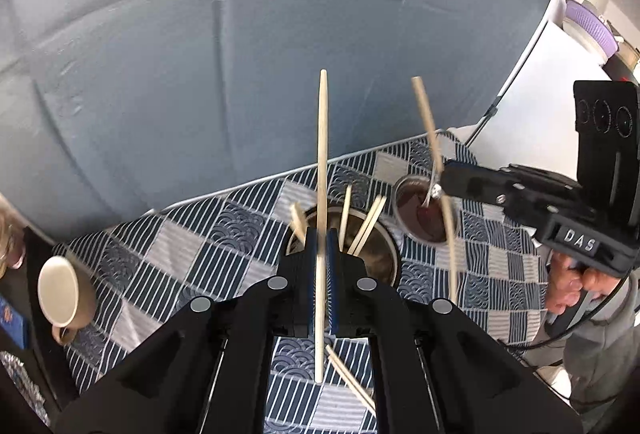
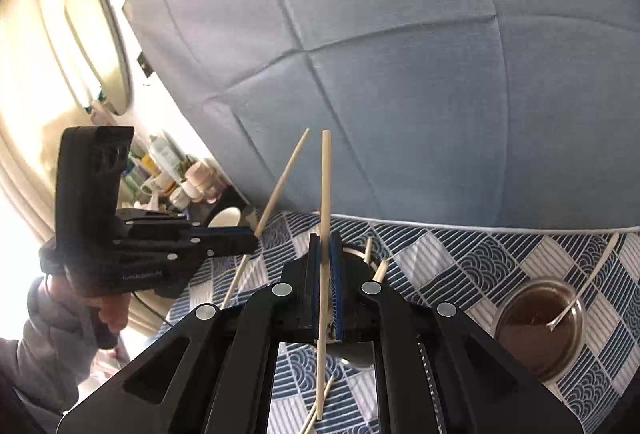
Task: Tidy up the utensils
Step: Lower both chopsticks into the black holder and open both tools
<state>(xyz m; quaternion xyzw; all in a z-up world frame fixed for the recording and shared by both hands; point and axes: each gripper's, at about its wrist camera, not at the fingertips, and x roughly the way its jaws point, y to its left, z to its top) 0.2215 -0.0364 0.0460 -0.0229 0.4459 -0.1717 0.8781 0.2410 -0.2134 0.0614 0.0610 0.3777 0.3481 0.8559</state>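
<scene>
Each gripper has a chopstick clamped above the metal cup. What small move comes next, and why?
Probably lower the left gripper so its chopstick drops tip-first into the metal cup. The cup sits just beyond the gripper and already holds upright chopsticks, while the right gripper holds another chopstick waiting its turn.

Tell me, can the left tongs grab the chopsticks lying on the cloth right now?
Probably not yet. The left tongs are already shut on a chopstick, so they are full. The loose chopsticks lie uncovered on the cloth underneath.
</scene>
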